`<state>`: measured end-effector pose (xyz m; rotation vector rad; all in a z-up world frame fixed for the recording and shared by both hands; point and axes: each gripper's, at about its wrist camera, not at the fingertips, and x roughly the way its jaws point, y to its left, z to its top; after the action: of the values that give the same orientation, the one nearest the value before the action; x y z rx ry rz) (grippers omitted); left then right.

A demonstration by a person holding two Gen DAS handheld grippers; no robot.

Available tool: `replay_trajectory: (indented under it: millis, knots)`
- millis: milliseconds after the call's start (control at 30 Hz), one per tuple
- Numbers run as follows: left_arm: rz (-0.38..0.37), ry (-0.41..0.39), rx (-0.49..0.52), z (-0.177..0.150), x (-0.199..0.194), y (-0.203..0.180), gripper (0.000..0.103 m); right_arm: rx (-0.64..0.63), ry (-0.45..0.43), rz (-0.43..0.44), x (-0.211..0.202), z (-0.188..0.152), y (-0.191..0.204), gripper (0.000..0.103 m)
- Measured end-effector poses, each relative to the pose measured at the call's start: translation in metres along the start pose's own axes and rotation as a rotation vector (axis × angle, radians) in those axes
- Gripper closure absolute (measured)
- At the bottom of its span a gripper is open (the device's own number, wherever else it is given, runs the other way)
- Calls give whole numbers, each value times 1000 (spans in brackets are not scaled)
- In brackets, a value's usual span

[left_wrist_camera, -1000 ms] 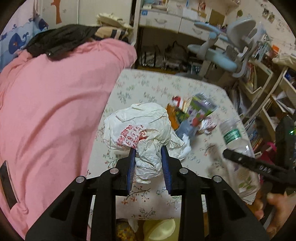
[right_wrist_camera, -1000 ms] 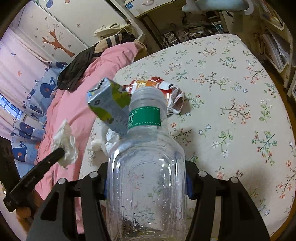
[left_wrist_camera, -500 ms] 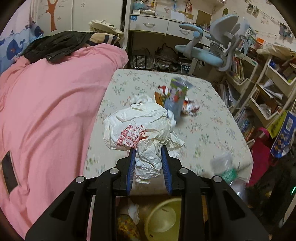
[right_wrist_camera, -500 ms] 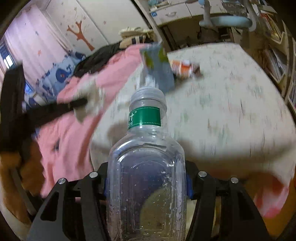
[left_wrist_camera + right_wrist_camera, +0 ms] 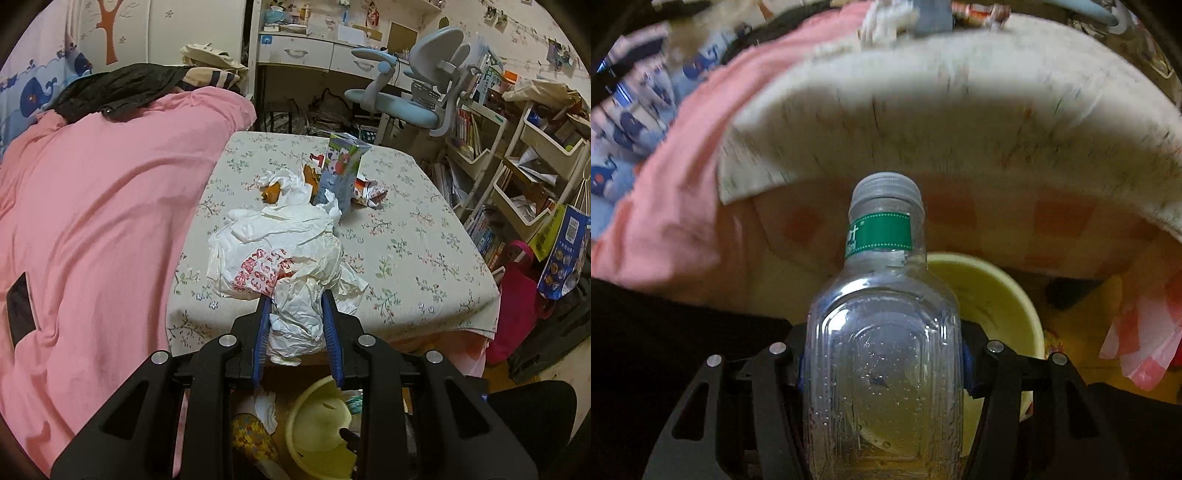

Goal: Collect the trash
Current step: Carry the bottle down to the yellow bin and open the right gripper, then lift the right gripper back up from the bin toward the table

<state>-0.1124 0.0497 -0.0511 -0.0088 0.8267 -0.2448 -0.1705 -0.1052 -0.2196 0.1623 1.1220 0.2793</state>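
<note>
My left gripper (image 5: 295,306) is shut on a crumpled white plastic bag (image 5: 284,262) with red print, held over the near edge of the floral-clothed table (image 5: 417,251). A carton (image 5: 341,171) stands farther back on the table among crumpled wrappers (image 5: 365,188) and tissue (image 5: 291,184). My right gripper (image 5: 882,365) is shut on an empty clear plastic bottle (image 5: 882,350) with a green neck label, held below the table edge. Under the bottle sits a yellow bin (image 5: 993,295), which the left wrist view shows on the floor (image 5: 317,424).
A pink blanket (image 5: 96,206) covers the bed to the left. A pale blue desk chair (image 5: 413,92) and crowded shelves (image 5: 524,166) stand at the back right. A pink bag (image 5: 517,295) and a blue paper bag (image 5: 565,254) hang right of the table.
The right gripper carried the bottle from above the table down past its edge to over the yellow bin. The left gripper drew back toward the near edge with the white bag.
</note>
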Motion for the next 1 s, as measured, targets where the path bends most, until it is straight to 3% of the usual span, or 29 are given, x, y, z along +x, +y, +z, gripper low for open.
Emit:
replay_trajectory:
  millis: [233,533,800,1000]
  knots:
    - [6,-9,49,-7,-3,-11,77,1,94,-59,30,0,-9,44]
    - [5,-4,64,-17,-6,-16,77,32,90,-69,25,-2,-12,39]
    - [3,30,88,-34,-4,-25,77,98,-43,-49,-24,2,-14,35]
    - [-25,118,98,-62,6,-42,76,150,-223,-138,-79,3,-22,26]
